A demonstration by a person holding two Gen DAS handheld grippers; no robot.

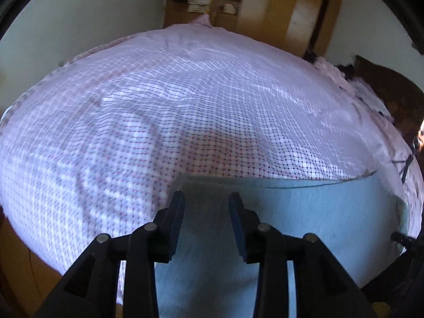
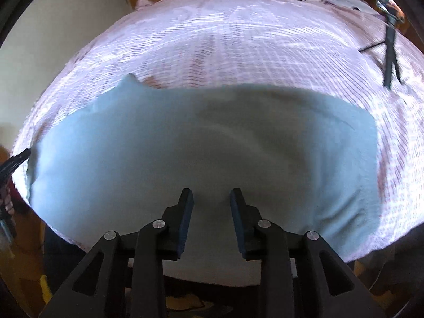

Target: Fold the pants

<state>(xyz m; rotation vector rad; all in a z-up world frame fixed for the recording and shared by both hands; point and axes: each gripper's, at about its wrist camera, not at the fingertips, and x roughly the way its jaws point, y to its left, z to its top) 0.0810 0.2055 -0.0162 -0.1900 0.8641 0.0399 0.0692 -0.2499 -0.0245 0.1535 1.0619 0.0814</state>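
**Ana:** Pants (image 2: 201,143), pale blue-grey, lie spread flat on a bed covered by a pink checked sheet (image 2: 238,39). They look already doubled into a broad rectangle, near the bed's front edge.

**Ben:** How would the cloth handle?

**Ana:** Soft and light, I'd judge, with a slightly fuzzy surface. It sags into shallow wrinkles, so it would drape limply and not slip much. Corners or the long edge look like the best places to pinch.

**Ben:** And the tools?

**Ana:** Right tool (image 2: 211,198) hovers above the middle of the near edge, jaws parted to a moderate gap, holding nothing. Whether the tips touch the cloth, I can't tell. Left tool (image 1: 207,204) sits over the garment's left end, close to its far corner, jaws likewise moderately parted and empty.

**Ben:** Anything else nearby?

**Ana:** A dark tripod (image 2: 391,53) stands on the bed, well apart from the pants. Wooden wardrobes (image 1: 291,8) stand beyond the bed.
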